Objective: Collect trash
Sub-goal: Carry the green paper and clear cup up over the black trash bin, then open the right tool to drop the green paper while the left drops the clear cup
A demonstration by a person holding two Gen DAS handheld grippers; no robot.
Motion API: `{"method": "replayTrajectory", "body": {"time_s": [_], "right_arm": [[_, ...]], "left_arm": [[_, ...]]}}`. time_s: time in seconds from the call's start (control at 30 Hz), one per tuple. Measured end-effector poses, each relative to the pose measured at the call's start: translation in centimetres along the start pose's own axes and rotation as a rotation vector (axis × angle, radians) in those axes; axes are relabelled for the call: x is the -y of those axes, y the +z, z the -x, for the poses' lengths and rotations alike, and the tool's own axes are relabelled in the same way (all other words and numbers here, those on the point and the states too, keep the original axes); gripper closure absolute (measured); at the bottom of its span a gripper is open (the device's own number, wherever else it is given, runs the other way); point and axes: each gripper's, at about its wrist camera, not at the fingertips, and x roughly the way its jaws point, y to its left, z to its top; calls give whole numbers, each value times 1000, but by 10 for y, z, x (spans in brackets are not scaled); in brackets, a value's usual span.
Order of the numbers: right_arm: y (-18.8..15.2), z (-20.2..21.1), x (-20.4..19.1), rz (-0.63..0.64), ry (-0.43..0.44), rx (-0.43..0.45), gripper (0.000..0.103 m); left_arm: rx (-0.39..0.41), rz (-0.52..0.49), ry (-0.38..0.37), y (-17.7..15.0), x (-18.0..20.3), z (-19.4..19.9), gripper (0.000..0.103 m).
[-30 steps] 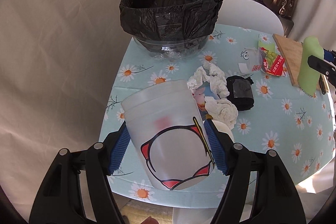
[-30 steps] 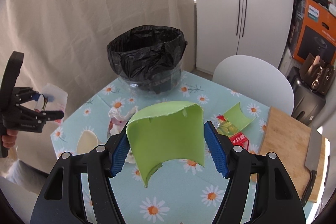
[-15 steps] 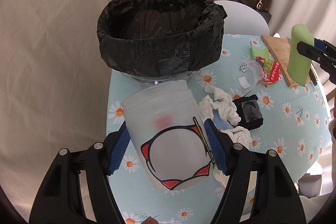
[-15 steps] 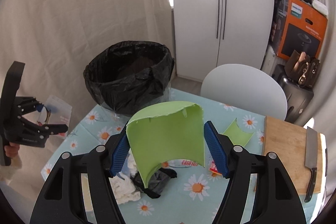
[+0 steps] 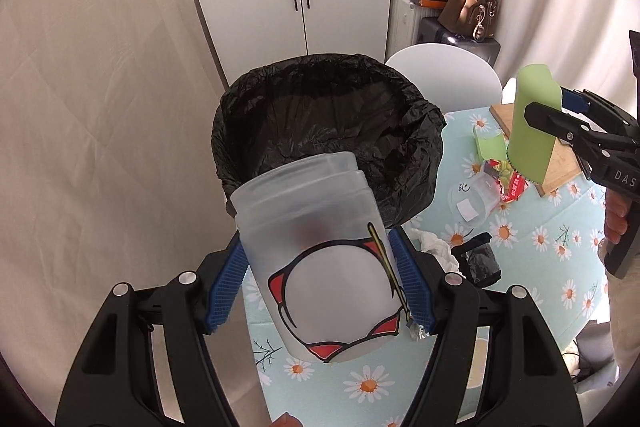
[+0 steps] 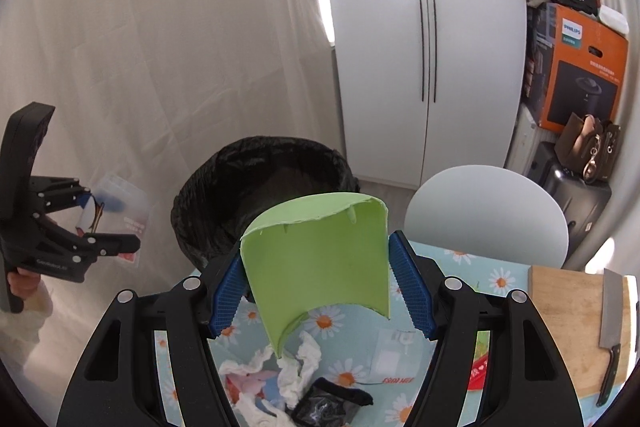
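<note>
My left gripper (image 5: 320, 283) is shut on a frosted plastic cup (image 5: 320, 251) with a red and black print, held in front of the black-lined trash bin (image 5: 328, 119). My right gripper (image 6: 320, 285) is shut on a torn piece of a green cup (image 6: 320, 255), with the bin (image 6: 264, 179) behind it to the left. In the left wrist view the right gripper (image 5: 568, 135) and its green piece (image 5: 532, 123) hang to the right of the bin. In the right wrist view the left gripper (image 6: 100, 227) with its cup (image 6: 120, 195) shows at the far left.
On the daisy-print tablecloth (image 5: 532, 267) lie crumpled tissues (image 6: 296, 367), a black wad (image 6: 328, 407), a clear cup (image 5: 476, 203), a red wrapper (image 5: 512, 183) and another green scrap (image 5: 488, 147). A cutting board (image 6: 568, 315) with a cleaver (image 6: 612, 311) lies right. A white chair (image 6: 484, 215) stands behind.
Both grippers have risen and moved toward the bin, which now looms larger and nearer. The left gripper has rolled somewhat. Both grips are unchanged.
</note>
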Motion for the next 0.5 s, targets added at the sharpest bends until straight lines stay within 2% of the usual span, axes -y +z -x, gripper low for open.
{"method": "replayTrajectory", "body": {"time_s": [0.23, 0.5], "right_arm": [[38, -15, -10, 21, 58, 59, 40], [71, -42, -24, 58, 111, 102, 40]], "left_arm": [[75, -38, -44, 41, -5, -6, 34], [127, -75, -41, 70, -10, -29, 32]]}}
